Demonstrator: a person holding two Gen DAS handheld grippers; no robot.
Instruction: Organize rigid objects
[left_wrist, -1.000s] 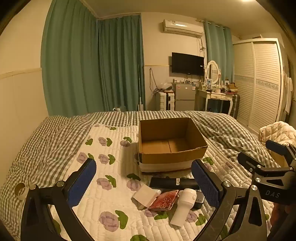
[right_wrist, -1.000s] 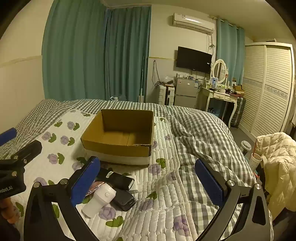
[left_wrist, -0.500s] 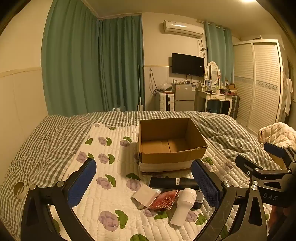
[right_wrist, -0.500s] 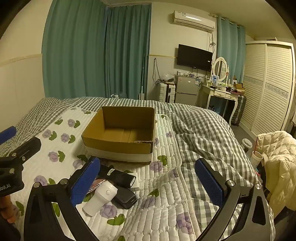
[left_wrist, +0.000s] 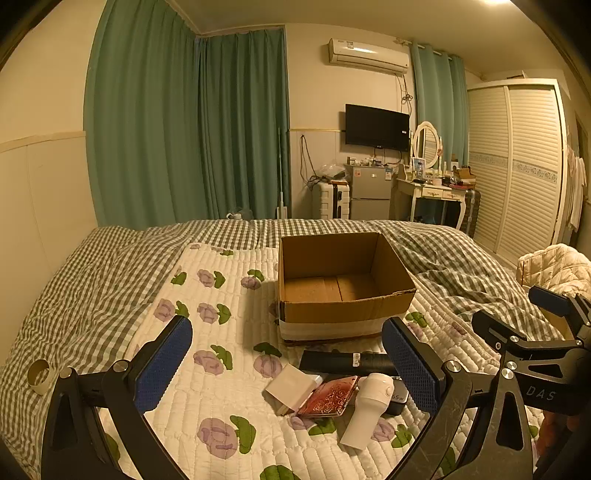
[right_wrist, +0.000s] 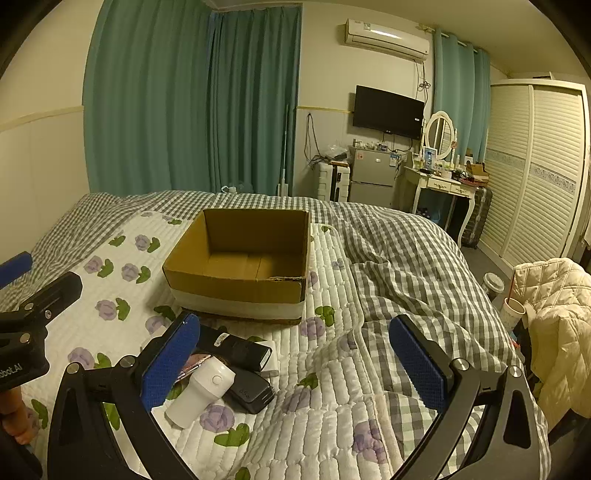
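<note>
Left wrist: dark charger (left_wrist: 399, 397) mostly behind white handheld device (left_wrist: 365, 410), label cut to "55w". Right wrist: patterned case (right_wrist: 192, 363) nearly hidden at 9 o'clock behind blue pad.

Matt cardboard box (left_wrist: 343, 312), quilted cloth bedcover (left_wrist: 221, 369).

We see a bed (left_wrist: 92, 291) under a grey checked cover, with a white quilt (left_wrist: 218, 373) of purple flowers laid over its middle. At nine o'clock a tape roll (left_wrist: 38, 376) lies on the cover. Green curtains (left_wrist: 192, 129) hang from ten to twelve o'clock. At one o'clock an air conditioner (left_wrist: 367, 57) sits above a black TV (left_wrist: 376, 127), with a small fridge (left_wrist: 369, 192) and a white suitcase (left_wrist: 330, 201) below. A dressing table (left_wrist: 432, 192) with an oval mirror (left_wrist: 424, 142) stands at two o'clock, beside a louvred wardrobe (left_wrist: 517, 170). A cream padded jacket (right_wrist: 554, 317) lies at three o'clock, with two cups (right_wrist: 511, 312) just beside it.
</note>
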